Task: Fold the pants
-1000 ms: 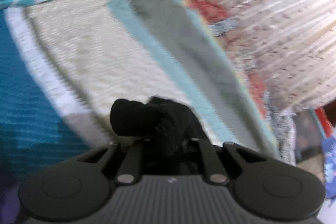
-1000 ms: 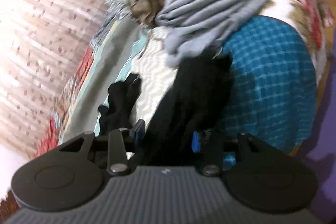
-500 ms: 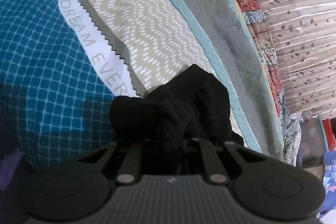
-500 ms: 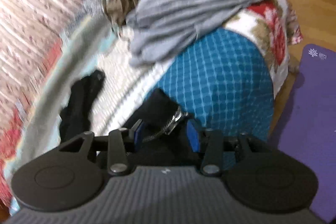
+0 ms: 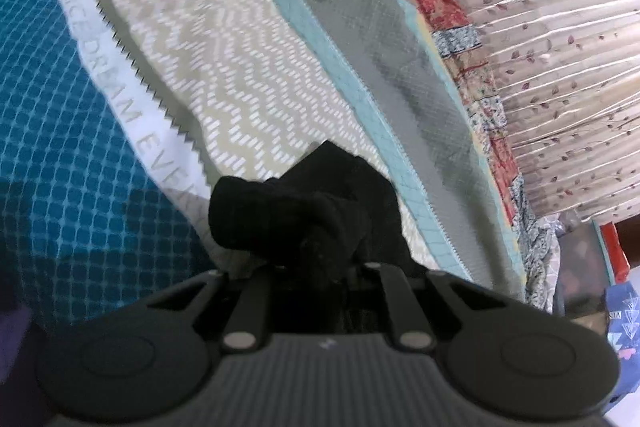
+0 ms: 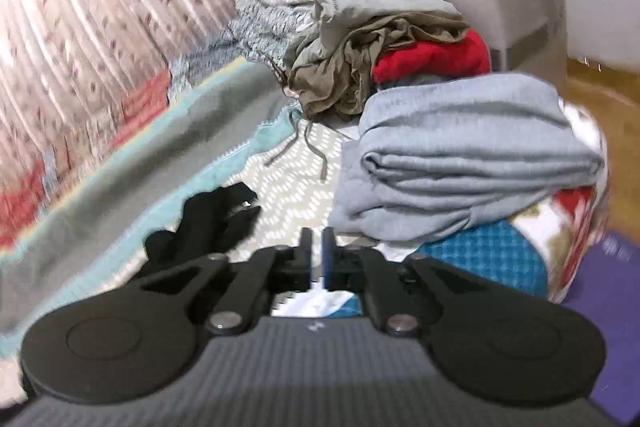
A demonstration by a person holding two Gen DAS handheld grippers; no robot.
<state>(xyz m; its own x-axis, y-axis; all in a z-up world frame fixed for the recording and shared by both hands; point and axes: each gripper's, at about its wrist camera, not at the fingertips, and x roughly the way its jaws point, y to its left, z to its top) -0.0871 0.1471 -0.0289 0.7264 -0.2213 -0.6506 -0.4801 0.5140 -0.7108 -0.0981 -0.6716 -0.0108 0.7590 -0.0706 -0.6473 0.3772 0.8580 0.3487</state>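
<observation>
A bunched fold of black pants [image 5: 296, 215] is clamped between the fingers of the left gripper [image 5: 320, 267], the fabric being heaped over the fingertips so that the pads themselves are hidden. The held cloth is seen just above a bed [image 5: 224, 75] spread with a cover of teal checks, a white lettered band, a cream zigzag panel and a grey stripe. A pleated floral curtain [image 5: 560, 67] is seen beyond the bed's far edge. In the right wrist view, the fingers of the right gripper [image 6: 317, 259] are closing and are nearly together, with only a narrow gap left between the blue pads [image 6: 328, 255]; nothing is held between them. The black pants [image 6: 208, 223] are seen there as a crumpled dark strip lying on the zigzag panel, ahead and to the left of the right gripper and apart from it. A folded grey garment [image 6: 460, 155] is laid on the bed to the right, and behind it an unfolded heap of olive clothing [image 6: 360, 55] and a red item [image 6: 436, 57] is piled. A purple mat [image 6: 600, 327] is visible at the lower right.
</observation>
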